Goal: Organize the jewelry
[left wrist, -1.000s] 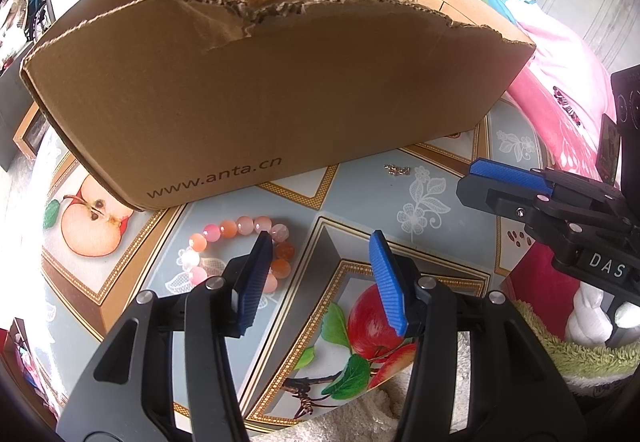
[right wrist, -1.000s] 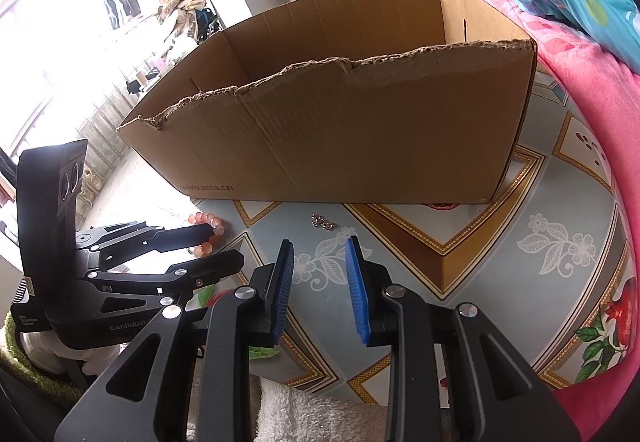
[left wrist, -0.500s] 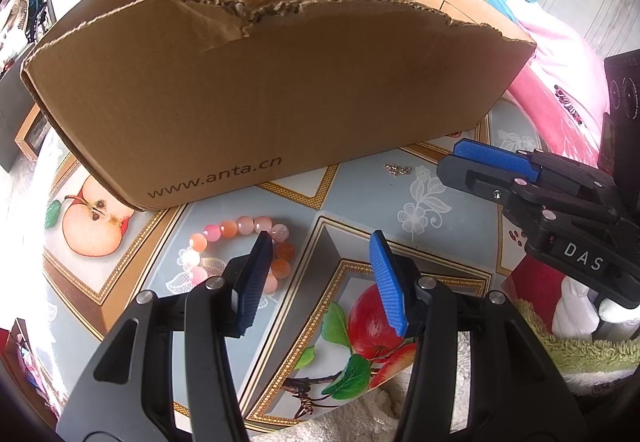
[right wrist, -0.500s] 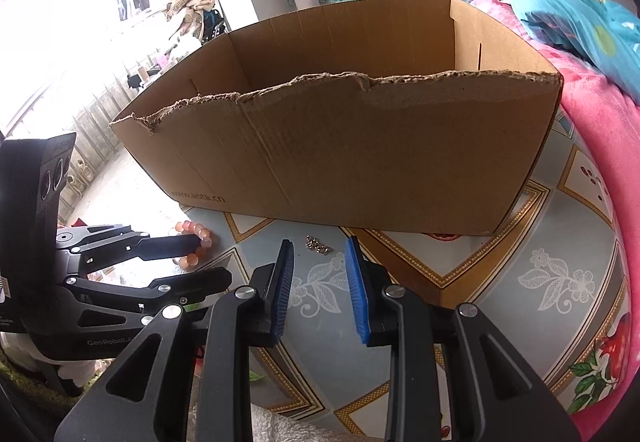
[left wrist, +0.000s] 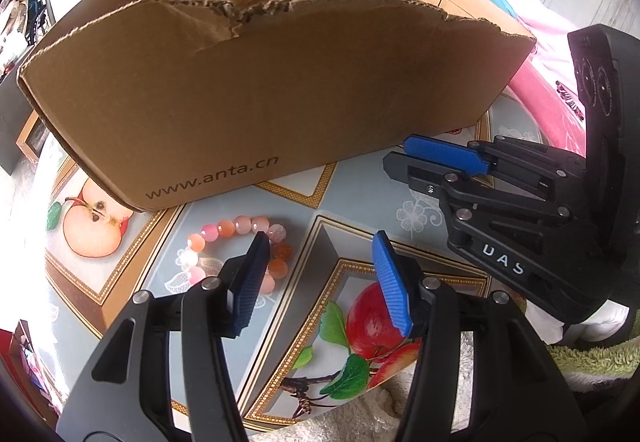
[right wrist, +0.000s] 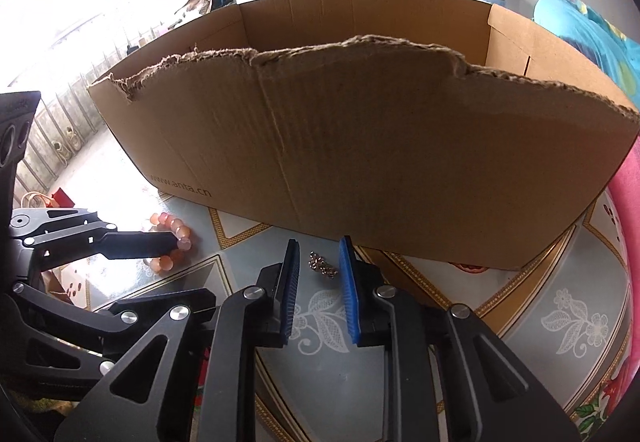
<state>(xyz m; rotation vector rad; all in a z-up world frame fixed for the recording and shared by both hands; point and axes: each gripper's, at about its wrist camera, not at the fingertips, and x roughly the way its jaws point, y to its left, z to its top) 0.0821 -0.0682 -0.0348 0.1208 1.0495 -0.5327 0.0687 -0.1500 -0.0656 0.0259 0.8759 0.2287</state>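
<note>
1. Two tools in view, both released, nothing gripped.
2. Far left: apple print on the patterned cloth of the counter [left wrist: 224,214].
3. Pink-orange bead bracelet [left wrist: 240,226] lies flat on the counter, just in front of the cardboard box [left wrist: 280,90], near its "www.anta.cn" print.
4. Left tool [left wrist: 318,278] hovers over the counter, jaws wide apart. Its left finger covers part of the bracelet's right side in the left wrist view; contact cannot be told. Between the pads only bare cloth.
5. In the right wrist view the left tool [right wrist: 176,246] comes in from the left edge, fingertips beside the bracelet [right wrist: 172,238].
6. Box stands upright, top open, near wall's top edge torn and ragged. Inside not visible.
7. Small silver jewelry piece [right wrist: 322,264], chain or earring unclear, lies on the counter close to the box's front wall, to the right of the bracelet and apart from it.
8. Right tool [right wrist: 318,290] has just been narrowing its jaws; the silver piece sits in line with the gap, just past the tips, pads not on it.
9. In the left wrist view the right tool [left wrist: 404,158] enters from the right, tips by the box's base.
10. Far right: pink bedding [right wrist: 630,178].
</note>
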